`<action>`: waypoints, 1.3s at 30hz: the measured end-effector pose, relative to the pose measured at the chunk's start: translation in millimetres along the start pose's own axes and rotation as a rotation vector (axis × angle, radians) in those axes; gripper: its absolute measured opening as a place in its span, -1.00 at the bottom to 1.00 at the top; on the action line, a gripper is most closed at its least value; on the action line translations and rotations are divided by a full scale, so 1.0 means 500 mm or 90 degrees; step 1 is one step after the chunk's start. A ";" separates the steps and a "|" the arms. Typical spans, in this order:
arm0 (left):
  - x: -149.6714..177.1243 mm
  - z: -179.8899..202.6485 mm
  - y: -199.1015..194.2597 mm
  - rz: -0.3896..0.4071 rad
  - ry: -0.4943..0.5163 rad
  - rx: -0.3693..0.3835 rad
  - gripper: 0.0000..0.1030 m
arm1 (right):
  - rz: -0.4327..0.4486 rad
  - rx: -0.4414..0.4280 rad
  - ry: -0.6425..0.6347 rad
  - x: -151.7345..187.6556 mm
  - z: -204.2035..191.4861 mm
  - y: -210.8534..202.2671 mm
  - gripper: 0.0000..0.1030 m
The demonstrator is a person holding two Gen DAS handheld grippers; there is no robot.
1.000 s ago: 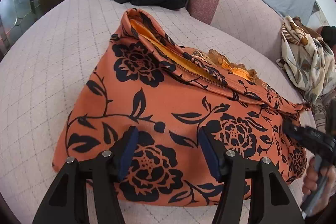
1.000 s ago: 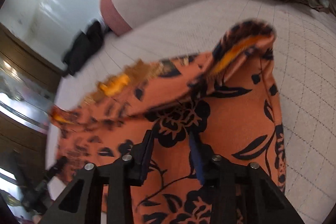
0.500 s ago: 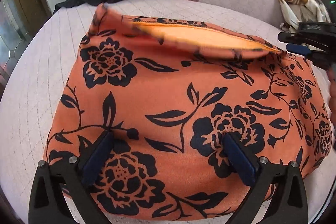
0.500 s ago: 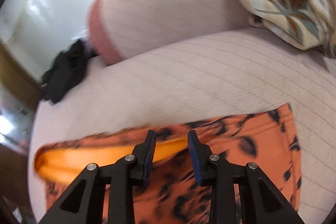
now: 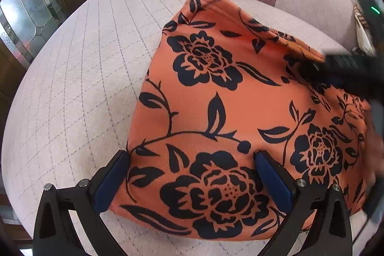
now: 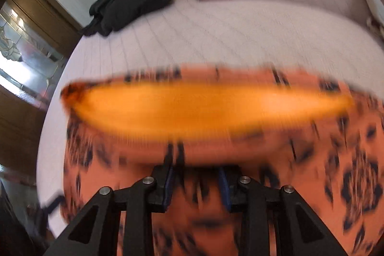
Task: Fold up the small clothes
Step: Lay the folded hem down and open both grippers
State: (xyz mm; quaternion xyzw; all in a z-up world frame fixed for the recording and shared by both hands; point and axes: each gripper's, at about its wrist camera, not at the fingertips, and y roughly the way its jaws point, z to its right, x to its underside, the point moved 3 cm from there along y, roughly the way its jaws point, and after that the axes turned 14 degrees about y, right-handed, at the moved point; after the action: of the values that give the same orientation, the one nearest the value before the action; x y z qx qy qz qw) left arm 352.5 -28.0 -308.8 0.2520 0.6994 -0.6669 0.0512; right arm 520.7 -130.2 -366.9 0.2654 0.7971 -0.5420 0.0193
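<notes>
Orange floral garment [image 5: 235,112] lies on the bed [image 5: 79,78], spread under my left tongs [image 5: 192,180], whose jaws just opened wide. My right tongs [image 6: 195,180] are pinching its blurry edge.

— What can't you make out?
— The orange floral garment [image 6: 240,160] is motion-smeared in the right wrist view, hiding the right tongs' [image 6: 195,184] tips.
— And beyond it?
— The patterned cloth [image 5: 362,30] is cut off.

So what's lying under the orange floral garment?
The orange floral garment lies on the pale quilted bed cover, which shows around its edges. Whether anything sits beneath the fabric cannot be seen.
</notes>
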 end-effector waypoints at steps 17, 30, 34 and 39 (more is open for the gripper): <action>-0.058 0.016 -0.010 0.047 0.045 0.013 1.00 | 0.135 -0.018 0.106 0.051 0.140 -0.198 -0.31; -0.051 -0.094 0.008 0.031 -0.013 -0.063 1.00 | 0.173 0.107 0.216 0.116 0.304 -0.279 -0.33; -0.044 -0.117 0.047 -0.008 -0.041 -0.018 1.00 | 0.173 0.181 0.280 0.075 0.356 -0.243 -0.33; -0.037 -0.144 0.043 -0.016 -0.056 0.017 1.00 | 0.146 0.209 0.320 0.053 0.356 -0.213 -0.23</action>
State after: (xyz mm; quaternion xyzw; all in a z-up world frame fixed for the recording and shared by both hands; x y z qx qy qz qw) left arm 396.4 35.5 -313.1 0.2141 0.6909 -0.6870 0.0701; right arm 405.1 -304.0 -357.8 0.4786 0.6436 -0.5753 -0.1606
